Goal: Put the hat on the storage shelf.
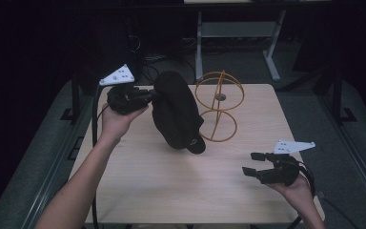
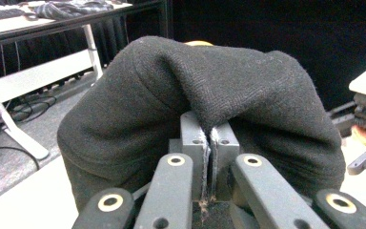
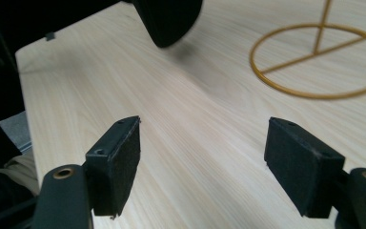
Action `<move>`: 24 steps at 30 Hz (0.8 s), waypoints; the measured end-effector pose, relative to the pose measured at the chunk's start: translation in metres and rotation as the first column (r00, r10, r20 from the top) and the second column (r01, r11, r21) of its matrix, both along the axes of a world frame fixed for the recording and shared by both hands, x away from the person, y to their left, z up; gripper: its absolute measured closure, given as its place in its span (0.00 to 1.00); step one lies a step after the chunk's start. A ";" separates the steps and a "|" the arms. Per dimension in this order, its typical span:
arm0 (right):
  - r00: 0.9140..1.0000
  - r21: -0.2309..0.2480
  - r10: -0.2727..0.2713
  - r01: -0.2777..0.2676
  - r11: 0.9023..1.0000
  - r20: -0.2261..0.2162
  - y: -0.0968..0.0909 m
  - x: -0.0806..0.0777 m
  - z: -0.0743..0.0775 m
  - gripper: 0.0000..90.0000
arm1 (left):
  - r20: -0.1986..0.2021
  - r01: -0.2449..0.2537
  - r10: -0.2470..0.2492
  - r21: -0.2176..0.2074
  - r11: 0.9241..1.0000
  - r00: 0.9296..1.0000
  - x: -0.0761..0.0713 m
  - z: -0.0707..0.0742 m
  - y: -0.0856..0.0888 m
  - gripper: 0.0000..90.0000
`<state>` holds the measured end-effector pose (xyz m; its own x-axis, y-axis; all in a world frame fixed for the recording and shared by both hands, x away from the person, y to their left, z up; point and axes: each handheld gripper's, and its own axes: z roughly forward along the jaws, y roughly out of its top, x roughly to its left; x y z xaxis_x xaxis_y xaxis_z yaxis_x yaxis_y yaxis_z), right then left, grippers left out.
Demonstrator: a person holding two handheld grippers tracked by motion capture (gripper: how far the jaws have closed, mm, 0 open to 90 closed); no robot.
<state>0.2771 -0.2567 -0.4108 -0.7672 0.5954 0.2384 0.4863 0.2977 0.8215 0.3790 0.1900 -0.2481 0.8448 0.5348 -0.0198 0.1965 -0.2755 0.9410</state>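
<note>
The left gripper [image 1: 145, 97] has its jaws clamped on a black cap [image 1: 176, 112], held above the tabletop [image 1: 162, 186]. The right gripper [image 1: 252, 164] has its jaws apart with nothing between them, near a gold wire stand [image 1: 218, 102].

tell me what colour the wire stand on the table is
Gold; the wire stand shows best in the high view.

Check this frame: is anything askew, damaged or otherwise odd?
Nothing damaged or spilled. The black cap hangs tilted, pinched by a fold of fabric in the left gripper beside the gold wire stand, not on it. The right gripper is open with nothing between its jaws.
</note>
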 end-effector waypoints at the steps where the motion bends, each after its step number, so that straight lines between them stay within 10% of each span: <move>1: 1.000 -0.004 -0.012 0.012 1.000 0.004 -0.005 0.001 -0.002 0.31 | 0.001 -0.006 0.006 -0.002 1.000 1.000 0.005 0.005 0.000 0.98; 24: 0.988 0.034 -0.150 0.149 0.988 0.023 -0.044 0.002 -0.005 0.29 | 0.017 0.019 -0.020 0.015 1.000 1.000 0.052 0.054 -0.047 0.98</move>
